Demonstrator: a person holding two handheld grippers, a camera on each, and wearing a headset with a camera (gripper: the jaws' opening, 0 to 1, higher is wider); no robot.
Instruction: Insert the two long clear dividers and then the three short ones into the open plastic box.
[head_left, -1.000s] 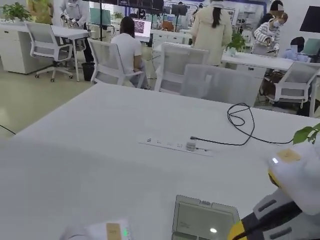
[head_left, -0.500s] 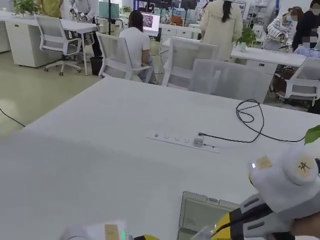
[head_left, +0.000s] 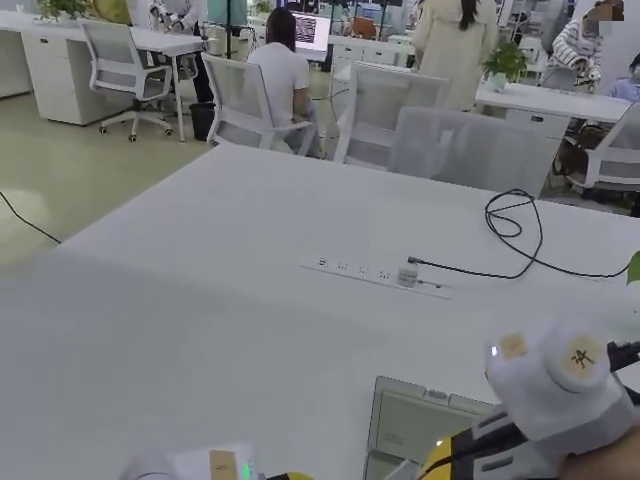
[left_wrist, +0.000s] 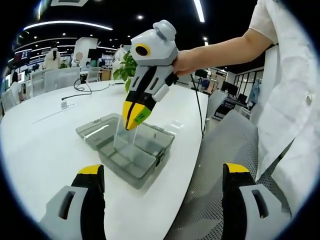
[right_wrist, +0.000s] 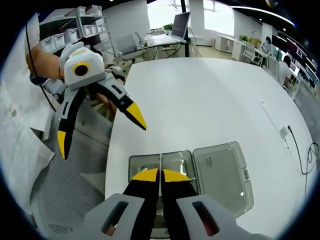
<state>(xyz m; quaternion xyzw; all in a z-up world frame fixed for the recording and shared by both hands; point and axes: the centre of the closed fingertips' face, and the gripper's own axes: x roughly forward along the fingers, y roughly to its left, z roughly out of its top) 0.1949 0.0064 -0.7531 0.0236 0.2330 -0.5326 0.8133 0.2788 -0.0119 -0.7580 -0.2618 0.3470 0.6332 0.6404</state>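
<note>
The open clear plastic box (left_wrist: 150, 159) sits near the table's edge, with its lid (right_wrist: 222, 175) lying flat beside it. My right gripper (right_wrist: 160, 173) is shut on a clear divider (left_wrist: 121, 137). It holds the divider upright, its lower edge down inside the box. The left gripper view shows the right gripper (left_wrist: 132, 120) pointing down over the box. My left gripper (left_wrist: 162, 175) is open and holds nothing. It hangs off the table's edge, apart from the box. In the head view the lid (head_left: 420, 425) and the right gripper (head_left: 440, 462) sit at the bottom.
A power strip (head_left: 375, 272) and a looped black cable (head_left: 515, 230) lie farther out on the white table. A grey mesh chair (right_wrist: 75, 185) stands at the table's edge near the box. A potted plant (left_wrist: 127, 70) stands behind the box. Office chairs and people are beyond the table.
The head camera has tilted and shifted. My right gripper has come left and lower over the box.
</note>
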